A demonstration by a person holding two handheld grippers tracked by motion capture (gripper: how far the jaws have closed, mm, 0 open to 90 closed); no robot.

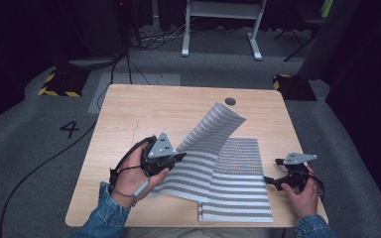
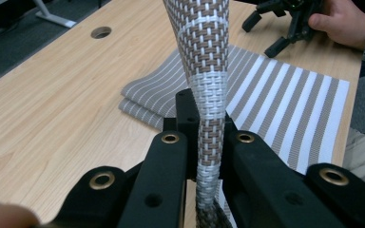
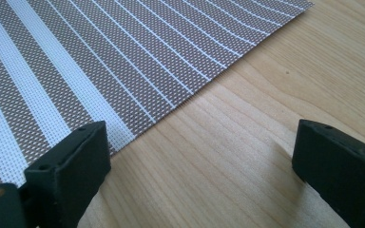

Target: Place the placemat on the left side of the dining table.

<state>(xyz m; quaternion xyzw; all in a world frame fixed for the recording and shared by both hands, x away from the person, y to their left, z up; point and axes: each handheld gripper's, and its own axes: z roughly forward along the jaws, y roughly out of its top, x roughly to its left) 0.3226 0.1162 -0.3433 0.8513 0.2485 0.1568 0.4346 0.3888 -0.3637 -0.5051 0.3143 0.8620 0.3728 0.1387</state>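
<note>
A grey-and-white striped woven placemat (image 1: 213,124) arches up from the wooden table (image 1: 144,109), its far end curling over. My left gripper (image 1: 181,157) is shut on its near-left edge; in the left gripper view the weave (image 2: 204,42) stands pinched between the black jaws of the left gripper (image 2: 206,123). A second striped mat (image 1: 238,193) lies flat at the front right, partly under the raised one. My right gripper (image 1: 272,171) rests open just off that mat's right edge. In the right gripper view the right gripper (image 3: 204,156) has only bare wood between its jaws, with the mat (image 3: 100,57) beside its left jaw.
A round cable hole (image 1: 230,101) sits near the table's far edge. Bare wood runs along the left and far sides. Beyond the table are grey carpet, a black cable (image 1: 44,163), hazard-striped bases (image 1: 59,84) and a white desk frame (image 1: 223,25).
</note>
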